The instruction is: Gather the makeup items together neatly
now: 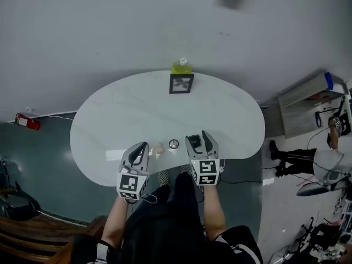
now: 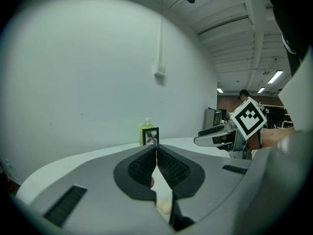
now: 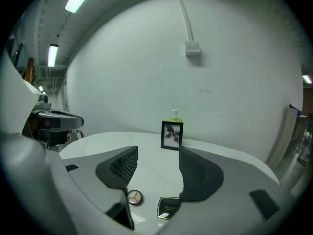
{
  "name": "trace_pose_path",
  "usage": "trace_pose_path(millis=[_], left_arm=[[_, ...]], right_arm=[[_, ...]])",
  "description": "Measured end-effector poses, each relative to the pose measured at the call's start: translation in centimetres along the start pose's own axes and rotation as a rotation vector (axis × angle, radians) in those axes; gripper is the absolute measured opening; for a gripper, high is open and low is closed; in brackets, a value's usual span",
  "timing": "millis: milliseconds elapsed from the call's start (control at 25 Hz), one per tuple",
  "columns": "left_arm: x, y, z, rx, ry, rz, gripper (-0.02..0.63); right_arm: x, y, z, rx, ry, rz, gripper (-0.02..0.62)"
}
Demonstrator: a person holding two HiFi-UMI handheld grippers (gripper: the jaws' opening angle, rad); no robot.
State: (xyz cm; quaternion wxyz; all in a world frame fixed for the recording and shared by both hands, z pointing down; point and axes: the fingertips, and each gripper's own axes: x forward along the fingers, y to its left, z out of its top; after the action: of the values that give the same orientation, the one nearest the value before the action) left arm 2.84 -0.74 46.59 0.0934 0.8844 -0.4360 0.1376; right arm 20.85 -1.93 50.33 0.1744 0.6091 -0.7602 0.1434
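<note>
Your left tongs [image 2: 156,150] are pressed together; your right tongs [image 3: 157,151], jaws apart, straddle a black compact [image 3: 168,208] beside a round compact [image 3: 135,197] on the table [image 1: 110,120].

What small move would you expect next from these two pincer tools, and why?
Probably the right gripper dips down and closes on the black square compact. Its jaws stand apart just over it. The round compact lies close beside it on the white table, and the left gripper is shut, so it looks less ready.
</note>
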Motion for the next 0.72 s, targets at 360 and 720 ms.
trace_pose_path(millis=[360, 720], left_arm=[[-4.1, 0.8, 4.5, 0.014, -0.113, 0.055, 0.02], [-6.9, -0.6, 7.6, 0.04, -0.192, 0.056, 0.02]], right_arm=[[-4.9, 3.5, 7.2, -0.06, -0.175, 0.038, 0.245], [-9.1, 5.3, 9.4, -0.081, -0.288, 0.05, 0.117]])
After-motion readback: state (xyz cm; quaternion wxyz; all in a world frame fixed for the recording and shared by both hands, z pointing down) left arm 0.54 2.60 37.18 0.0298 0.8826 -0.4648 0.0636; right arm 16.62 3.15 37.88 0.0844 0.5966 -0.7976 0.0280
